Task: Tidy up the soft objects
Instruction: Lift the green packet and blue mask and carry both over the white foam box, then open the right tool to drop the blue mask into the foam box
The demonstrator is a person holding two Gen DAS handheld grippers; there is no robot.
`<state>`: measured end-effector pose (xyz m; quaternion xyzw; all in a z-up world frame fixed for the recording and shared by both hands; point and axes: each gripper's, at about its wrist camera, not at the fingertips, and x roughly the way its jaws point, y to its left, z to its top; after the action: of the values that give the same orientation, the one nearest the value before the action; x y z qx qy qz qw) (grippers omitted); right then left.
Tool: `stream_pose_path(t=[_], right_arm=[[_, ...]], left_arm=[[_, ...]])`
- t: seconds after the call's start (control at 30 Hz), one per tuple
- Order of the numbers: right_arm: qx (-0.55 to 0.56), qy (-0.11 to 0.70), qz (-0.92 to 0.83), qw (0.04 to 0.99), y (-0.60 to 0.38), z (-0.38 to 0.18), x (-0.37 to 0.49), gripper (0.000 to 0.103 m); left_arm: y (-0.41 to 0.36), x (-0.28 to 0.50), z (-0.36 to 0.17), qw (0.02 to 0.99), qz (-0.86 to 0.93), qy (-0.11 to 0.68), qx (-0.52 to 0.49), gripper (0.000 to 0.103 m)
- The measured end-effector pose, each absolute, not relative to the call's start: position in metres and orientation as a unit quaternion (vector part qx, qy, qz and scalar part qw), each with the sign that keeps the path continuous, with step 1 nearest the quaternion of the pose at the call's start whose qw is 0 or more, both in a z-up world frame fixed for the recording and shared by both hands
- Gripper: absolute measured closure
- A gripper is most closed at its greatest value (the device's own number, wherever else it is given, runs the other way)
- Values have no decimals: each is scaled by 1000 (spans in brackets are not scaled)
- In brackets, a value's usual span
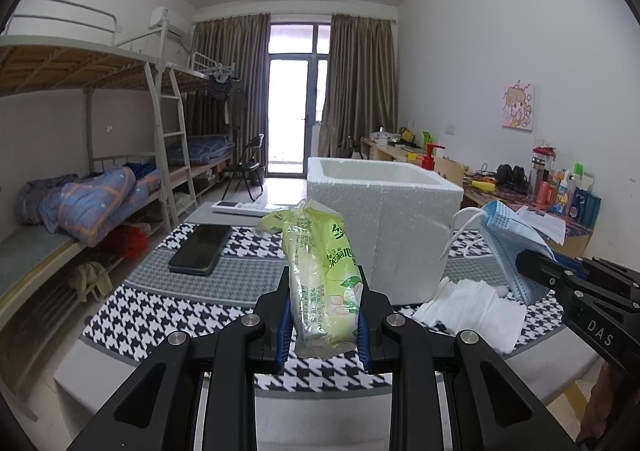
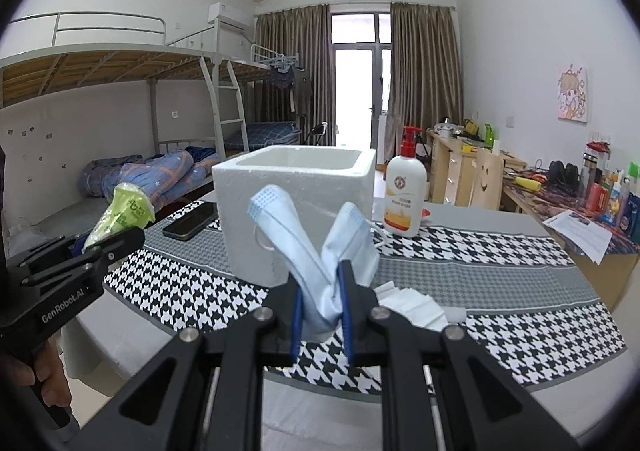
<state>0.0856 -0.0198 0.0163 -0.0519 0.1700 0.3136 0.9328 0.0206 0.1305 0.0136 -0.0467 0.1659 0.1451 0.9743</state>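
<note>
My left gripper (image 1: 325, 315) is shut on a green tissue pack (image 1: 320, 271), which it holds upright above the table, in front of the white foam box (image 1: 400, 219). The same gripper (image 2: 116, 243) shows at the left of the right wrist view with the pack (image 2: 124, 215) sticking out of it. My right gripper (image 2: 322, 311) is shut on a folded blue face mask (image 2: 320, 243), whose two ends fan upward before the foam box (image 2: 300, 195). In the left wrist view the mask (image 1: 516, 251) hangs at the right. White folded tissues (image 1: 472, 311) lie on the houndstooth cloth.
A black phone (image 1: 200, 247) and a remote (image 1: 236, 207) lie on the table's left side. A lotion pump bottle (image 2: 404, 191) stands right of the box. Bunk beds (image 1: 80, 171) fill the left of the room, a cluttered desk (image 2: 560, 187) the right.
</note>
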Motion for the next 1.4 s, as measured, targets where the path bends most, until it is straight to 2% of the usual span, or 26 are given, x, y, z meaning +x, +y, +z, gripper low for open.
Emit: stream_pose_path(t=[0.83,1.4], right_arm=[[-49,132,320,937,4,65,119,84],[-51,135,330,933,27,89,157,84]], left_arm=[[146,57,67,982,139,130,-22,76],[161,83,82,982,142,123,-19,76]])
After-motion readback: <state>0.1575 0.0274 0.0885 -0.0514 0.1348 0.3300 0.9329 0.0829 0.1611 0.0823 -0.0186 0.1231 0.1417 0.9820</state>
